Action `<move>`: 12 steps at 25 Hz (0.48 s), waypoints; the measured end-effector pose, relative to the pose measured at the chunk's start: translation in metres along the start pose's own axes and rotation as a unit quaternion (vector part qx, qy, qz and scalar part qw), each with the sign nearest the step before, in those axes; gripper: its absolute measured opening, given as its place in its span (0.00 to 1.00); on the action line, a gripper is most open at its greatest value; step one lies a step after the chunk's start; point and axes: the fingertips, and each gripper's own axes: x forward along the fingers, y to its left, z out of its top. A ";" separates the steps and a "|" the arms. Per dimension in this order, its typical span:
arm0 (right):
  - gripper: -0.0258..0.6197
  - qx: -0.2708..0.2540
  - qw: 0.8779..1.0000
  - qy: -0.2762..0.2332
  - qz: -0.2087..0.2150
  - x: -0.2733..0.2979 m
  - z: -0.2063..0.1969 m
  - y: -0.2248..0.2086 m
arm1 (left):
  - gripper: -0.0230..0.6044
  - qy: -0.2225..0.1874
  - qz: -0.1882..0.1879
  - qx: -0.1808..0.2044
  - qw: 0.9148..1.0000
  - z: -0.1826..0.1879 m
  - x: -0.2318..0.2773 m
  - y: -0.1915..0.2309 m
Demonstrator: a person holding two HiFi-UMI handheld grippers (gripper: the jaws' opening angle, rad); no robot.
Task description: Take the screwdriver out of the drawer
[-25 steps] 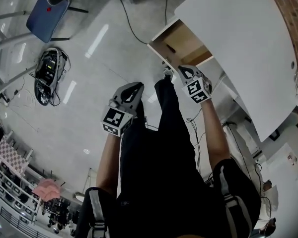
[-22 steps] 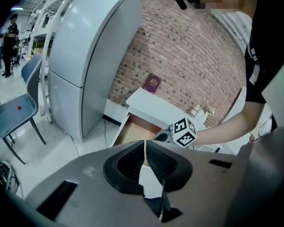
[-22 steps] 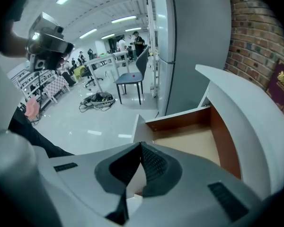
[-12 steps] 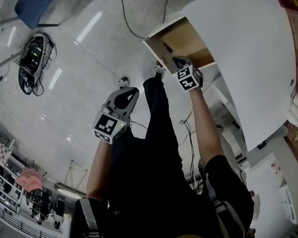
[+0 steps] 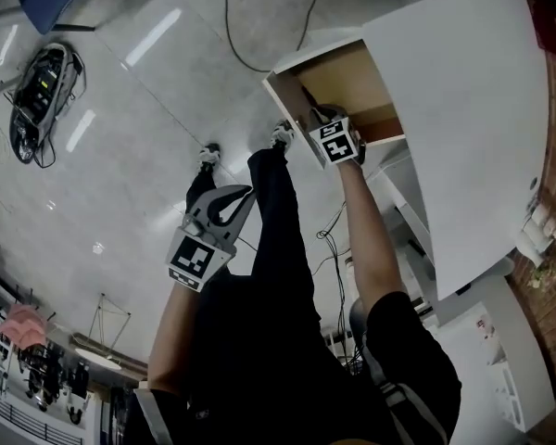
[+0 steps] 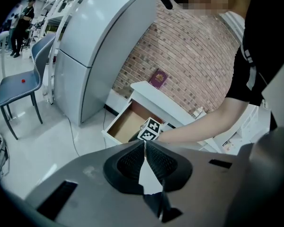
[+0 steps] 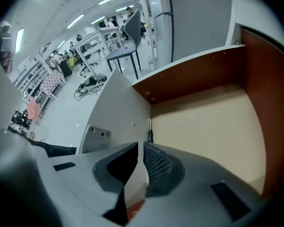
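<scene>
The head view looks steeply down from above the person, with the open drawer (image 5: 352,77) at 1 o'clock. The left gripper view faces that same drawer from farther back, across the floor (image 6: 42,143). The right gripper view looks into it from close by.

Grey left tongs (image 6: 145,144) and right tongs (image 7: 141,148) carry black-and-white marker cubes (image 5: 193,258); the shirt (image 5: 412,360) is black, short-sleeved.

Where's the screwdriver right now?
In the right gripper view, the screwdriver lies in the open drawer against its left edge, just beyond the right gripper.
</scene>
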 end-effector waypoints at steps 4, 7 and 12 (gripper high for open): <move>0.19 -0.013 1.000 0.022 -0.006 0.018 -0.004 -0.007 | 0.07 -0.001 0.009 -0.013 1.000 -0.011 -0.004 0.009; 0.20 -0.018 0.999 0.037 -0.010 0.029 -0.006 -0.016 | 0.07 -0.003 0.015 -0.020 1.000 -0.015 -0.003 0.016; 0.21 -0.047 0.997 0.066 -0.007 0.046 -0.011 -0.016 | 0.07 -0.005 0.021 -0.031 0.999 -0.021 -0.007 0.022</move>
